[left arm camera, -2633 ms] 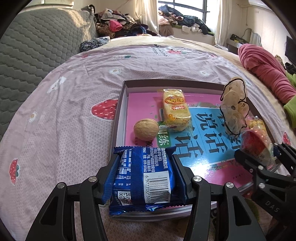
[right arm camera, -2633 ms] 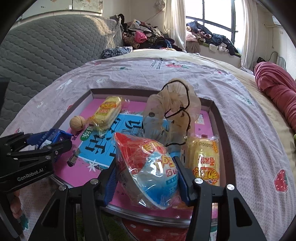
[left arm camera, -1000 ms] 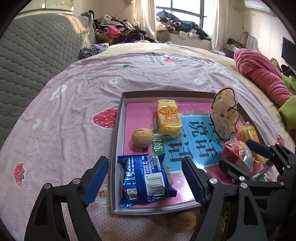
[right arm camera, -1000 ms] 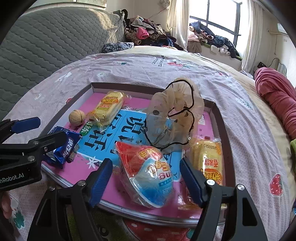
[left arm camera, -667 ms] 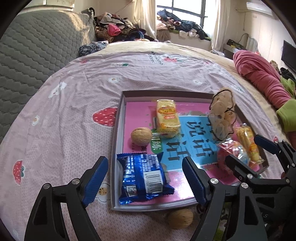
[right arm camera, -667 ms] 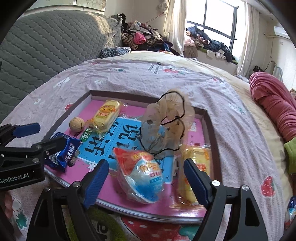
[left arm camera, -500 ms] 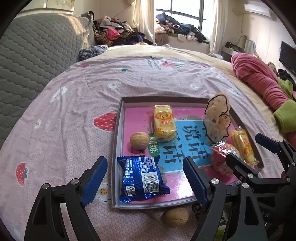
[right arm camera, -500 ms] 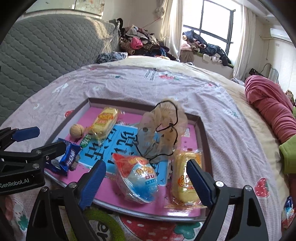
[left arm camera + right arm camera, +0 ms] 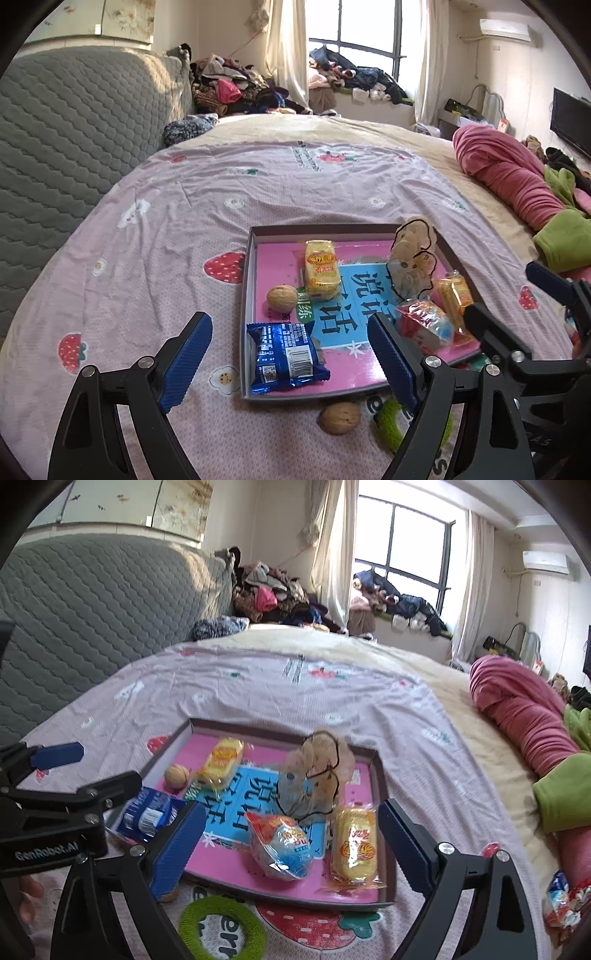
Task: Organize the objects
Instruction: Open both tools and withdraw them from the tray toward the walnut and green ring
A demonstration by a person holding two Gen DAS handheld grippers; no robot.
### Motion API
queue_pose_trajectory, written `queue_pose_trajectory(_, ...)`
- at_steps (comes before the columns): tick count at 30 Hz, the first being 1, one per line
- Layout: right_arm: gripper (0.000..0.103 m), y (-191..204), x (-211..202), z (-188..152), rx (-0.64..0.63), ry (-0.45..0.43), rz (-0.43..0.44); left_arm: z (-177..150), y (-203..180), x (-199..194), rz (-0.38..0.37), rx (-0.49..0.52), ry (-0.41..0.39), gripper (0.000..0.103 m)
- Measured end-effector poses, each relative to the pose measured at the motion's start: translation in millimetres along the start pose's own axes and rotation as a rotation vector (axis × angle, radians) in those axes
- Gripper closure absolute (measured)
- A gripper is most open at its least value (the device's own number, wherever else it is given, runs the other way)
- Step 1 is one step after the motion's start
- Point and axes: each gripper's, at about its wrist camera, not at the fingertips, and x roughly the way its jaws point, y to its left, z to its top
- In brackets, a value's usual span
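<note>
Tray (image 9: pixel 255 314) holds snack packs (image 9: pixel 286 356) — walnut (image 9: pixel 282 298); left gripper (image 9: pixel 291 354) released, right gripper (image 9: pixel 291 845) opening, both empty.

Bed (image 9: pixel 177 229) under a pink strawberry-print sheet, shallow tray (image 9: pixel 246 295) of snacks lying on it, loose walnut (image 9: pixel 340 417) and green ring (image 9: pixel 221 928) just before the tray, pink blanket (image 9: pixel 509 177) at right.

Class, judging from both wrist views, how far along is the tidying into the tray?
Done: blue packet, red-blue packet and other snacks lie in the tray. In hand: nothing; left gripper open, right gripper opening. Left: a walnut and green ring on the bed.
</note>
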Motion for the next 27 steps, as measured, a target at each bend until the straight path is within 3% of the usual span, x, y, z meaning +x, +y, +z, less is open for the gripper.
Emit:
queue_pose_trajectory(9, 0.006, -11, -40, -6, 0.033, -0.001, -0.008, -6, 0, -34, 0.026, -0.003, -0.035, 0.016)
queue_pose_trajectory(27, 0.004, -5, -125, -2, -0.003, -0.038, -0.021, -38, 2, -111, 0.052, -0.02, -0.013, 0.016)
